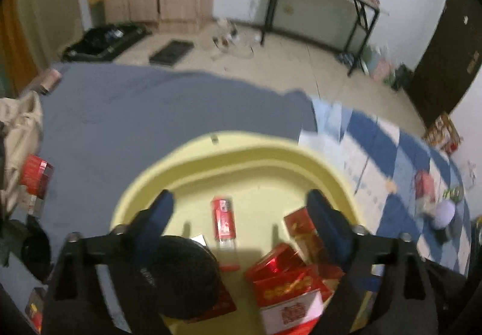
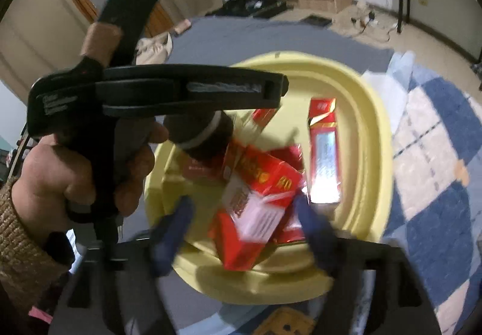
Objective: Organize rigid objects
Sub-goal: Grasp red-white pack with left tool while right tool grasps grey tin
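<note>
Print on red boxes (image 2: pixel 256 184) too blurred to read. Boxes lie in yellow basin (image 1: pixel 229 151), below both grippers: left gripper (image 1: pixel 241 205) & right gripper (image 2: pixel 244 214) released, nothing gripped.

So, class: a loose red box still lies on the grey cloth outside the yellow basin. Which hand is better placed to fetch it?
Left, probably: its open gripper views the red box on its side.

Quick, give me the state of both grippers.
Left gripper: open, holding nothing, over the yellow basin.
Right gripper: open, fingers either side of a red box, not gripping.
</note>
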`<state>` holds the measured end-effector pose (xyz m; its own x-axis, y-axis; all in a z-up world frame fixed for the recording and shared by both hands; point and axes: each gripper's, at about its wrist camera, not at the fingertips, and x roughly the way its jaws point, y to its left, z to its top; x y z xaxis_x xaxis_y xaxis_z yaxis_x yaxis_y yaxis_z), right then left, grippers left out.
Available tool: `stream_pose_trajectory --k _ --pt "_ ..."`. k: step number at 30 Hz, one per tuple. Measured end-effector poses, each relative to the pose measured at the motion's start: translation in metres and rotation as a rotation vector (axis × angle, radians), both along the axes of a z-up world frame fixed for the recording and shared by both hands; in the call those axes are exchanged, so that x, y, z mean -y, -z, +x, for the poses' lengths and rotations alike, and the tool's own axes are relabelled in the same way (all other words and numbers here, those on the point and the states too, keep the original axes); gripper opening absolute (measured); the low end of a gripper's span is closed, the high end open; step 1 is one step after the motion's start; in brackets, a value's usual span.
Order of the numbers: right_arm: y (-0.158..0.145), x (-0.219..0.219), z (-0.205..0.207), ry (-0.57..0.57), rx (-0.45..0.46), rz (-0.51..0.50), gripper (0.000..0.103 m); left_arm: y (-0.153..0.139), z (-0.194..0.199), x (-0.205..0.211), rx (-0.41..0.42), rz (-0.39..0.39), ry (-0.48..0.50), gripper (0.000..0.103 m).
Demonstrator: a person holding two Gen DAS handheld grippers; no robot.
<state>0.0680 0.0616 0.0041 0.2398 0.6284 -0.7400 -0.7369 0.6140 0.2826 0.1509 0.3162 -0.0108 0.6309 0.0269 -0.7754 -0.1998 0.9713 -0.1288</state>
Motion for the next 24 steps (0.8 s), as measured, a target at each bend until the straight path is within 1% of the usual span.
stream_pose_trajectory --k 1,2,3,5,8,9,11,13,14,15,16,18,20,21,23,24 --pt "-0.005 0.005 -0.001 0.006 0.004 0.016 0.088 -0.01 -0.001 0.006 0.02 0.012 0.01 0.101" --pt "-0.012 0.013 -0.004 0.022 0.015 0.035 0.092 -0.02 -0.002 0.015 0.036 0.025 0.028 0.103" --pt "-0.021 0.026 -0.008 0.05 0.033 0.054 0.096 -0.025 0.0 0.024 0.044 0.035 0.043 0.103" --pt "-0.035 0.056 -0.012 0.116 0.067 0.077 0.102 -0.041 0.003 0.054 0.058 0.045 0.103 0.103" --pt "-0.052 0.119 -0.02 0.244 0.126 0.075 0.103 -0.053 0.015 0.119 0.075 0.031 0.208 0.103" --pt "-0.056 0.15 -0.02 0.305 0.151 0.059 0.103 -0.053 0.019 0.14 0.077 0.027 0.242 0.103" --pt "-0.058 0.194 -0.023 0.39 0.174 0.02 0.103 -0.05 0.025 0.183 0.086 0.014 0.305 0.103" --pt "-0.054 0.251 -0.023 0.473 0.179 -0.022 0.103 -0.041 0.031 0.22 0.077 0.004 0.347 0.103" --pt "-0.053 0.267 -0.023 0.493 0.18 -0.043 0.103 -0.034 0.036 0.236 0.06 0.002 0.365 0.103" --pt "-0.047 0.295 -0.022 0.518 0.18 -0.079 0.103 -0.029 0.038 0.247 0.047 0.002 0.373 0.103" --pt "-0.046 0.308 -0.02 0.529 0.181 -0.097 0.103 -0.02 0.044 0.264 0.025 0.004 0.387 0.103" --pt "-0.04 0.346 -0.016 0.581 0.186 -0.132 0.103 -0.008 0.055 0.282 -0.006 0.008 0.392 0.103" --pt "-0.037 0.378 -0.006 0.66 0.166 -0.134 0.103 0.0 0.067 0.295 -0.026 0.03 0.372 0.103" --pt "-0.033 0.399 0.003 0.718 0.142 -0.112 0.103 0.002 0.07 0.297 -0.029 0.029 0.367 0.103" --pt "-0.034 0.413 0.027 0.778 0.118 -0.084 0.103 0.01 0.089 0.306 -0.052 0.026 0.361 0.103" --pt "-0.029 0.423 0.035 0.811 0.106 -0.074 0.103 0.014 0.098 0.31 -0.061 0.037 0.363 0.103"
